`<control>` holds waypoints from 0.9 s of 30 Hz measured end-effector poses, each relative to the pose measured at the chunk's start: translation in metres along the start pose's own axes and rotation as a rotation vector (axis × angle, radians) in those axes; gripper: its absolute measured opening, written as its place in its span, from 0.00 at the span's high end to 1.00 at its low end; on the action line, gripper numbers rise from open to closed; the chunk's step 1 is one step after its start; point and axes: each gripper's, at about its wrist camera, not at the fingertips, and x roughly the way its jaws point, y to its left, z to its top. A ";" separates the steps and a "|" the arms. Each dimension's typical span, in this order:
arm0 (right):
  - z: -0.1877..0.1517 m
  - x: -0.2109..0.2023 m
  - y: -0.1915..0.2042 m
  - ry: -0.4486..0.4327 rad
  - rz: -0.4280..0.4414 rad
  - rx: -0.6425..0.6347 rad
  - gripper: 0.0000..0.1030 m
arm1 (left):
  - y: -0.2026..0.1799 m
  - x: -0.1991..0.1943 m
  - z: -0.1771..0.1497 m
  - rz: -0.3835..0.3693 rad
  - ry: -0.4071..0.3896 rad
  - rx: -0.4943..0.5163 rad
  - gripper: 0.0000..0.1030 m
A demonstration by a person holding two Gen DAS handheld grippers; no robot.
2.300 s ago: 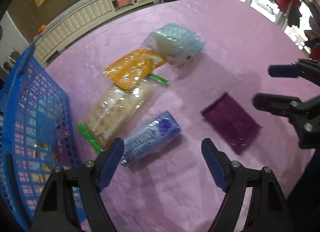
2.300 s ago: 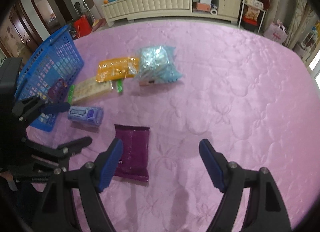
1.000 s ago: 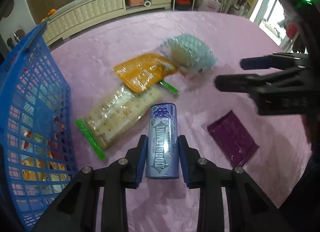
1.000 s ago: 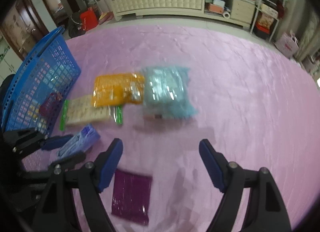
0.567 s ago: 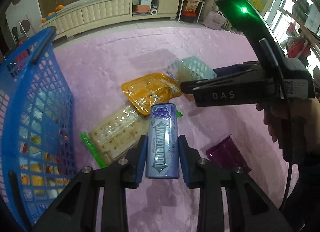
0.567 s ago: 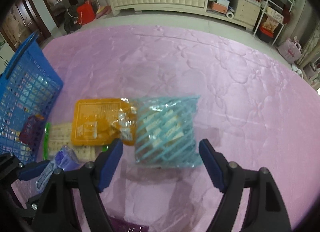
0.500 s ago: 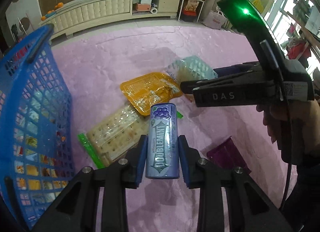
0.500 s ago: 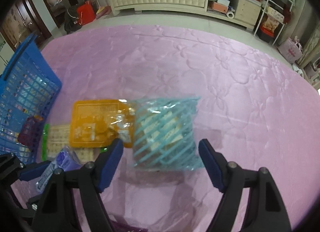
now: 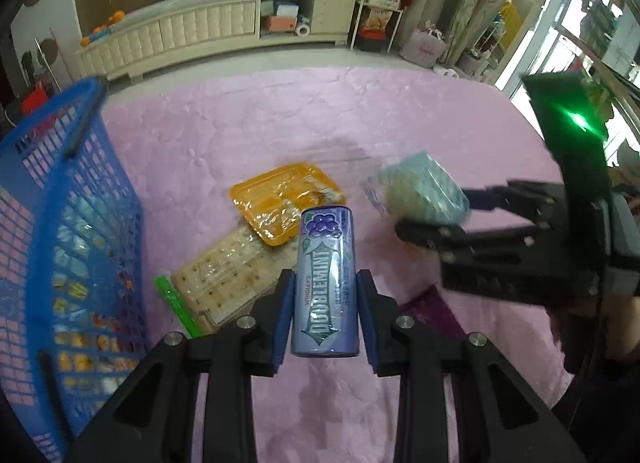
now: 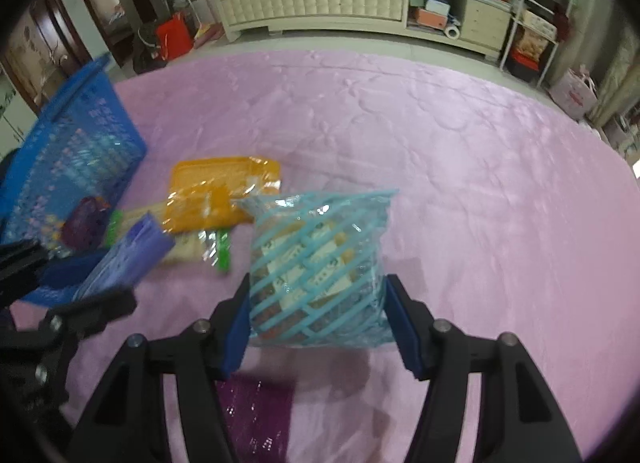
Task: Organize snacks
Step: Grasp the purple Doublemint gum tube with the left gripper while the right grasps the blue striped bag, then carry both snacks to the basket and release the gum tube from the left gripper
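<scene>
Pinching gum pack: left tongs | closing around blue-striped bag: right tongs

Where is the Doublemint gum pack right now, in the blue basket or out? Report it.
Out. The gum pack is clamped between the left gripper pads, above the pink cloth; the blue basket stands apart at the left.

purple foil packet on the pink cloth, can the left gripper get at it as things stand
Probably not: the left gripper is shut on the purple Doublemint gum pack, and the flat purple foil packet lies partly under the right gripper.
</scene>
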 end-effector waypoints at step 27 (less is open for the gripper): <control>-0.035 -0.168 0.118 -0.228 -0.080 -0.150 0.36 | 0.017 -0.151 -0.039 0.022 -0.235 0.062 0.72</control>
